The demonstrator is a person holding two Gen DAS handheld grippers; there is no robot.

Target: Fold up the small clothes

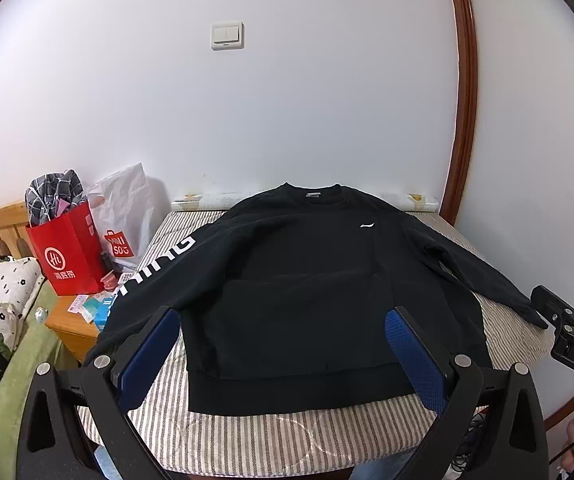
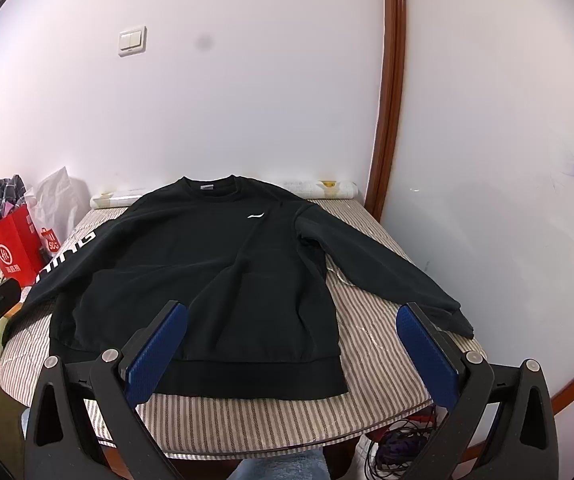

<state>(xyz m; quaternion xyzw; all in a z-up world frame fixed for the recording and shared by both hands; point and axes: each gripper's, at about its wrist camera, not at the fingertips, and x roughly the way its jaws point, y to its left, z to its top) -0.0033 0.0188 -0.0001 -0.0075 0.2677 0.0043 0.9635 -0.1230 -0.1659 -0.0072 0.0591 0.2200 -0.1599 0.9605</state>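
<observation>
A black sweatshirt [image 1: 295, 280] lies flat, front up, on a striped pad [image 1: 247, 432], collar at the far end, both sleeves spread out. It has a small white logo on the chest and white letters on its left sleeve. It also shows in the right wrist view [image 2: 207, 272]. My left gripper [image 1: 287, 316] is open and empty, held above the hem. My right gripper [image 2: 293, 312] is open and empty, above the hem's right corner; it also shows at the right edge of the left wrist view [image 1: 567, 304].
A red paper bag [image 1: 71, 252] and a white shopping bag [image 1: 123, 216] stand on a wooden nightstand [image 1: 71, 328] at the left. A bed with green cover [image 1: 19, 360] lies further left. A white wall [image 1: 287, 112] is behind. Cables [image 2: 399, 440] lie on the floor at the right.
</observation>
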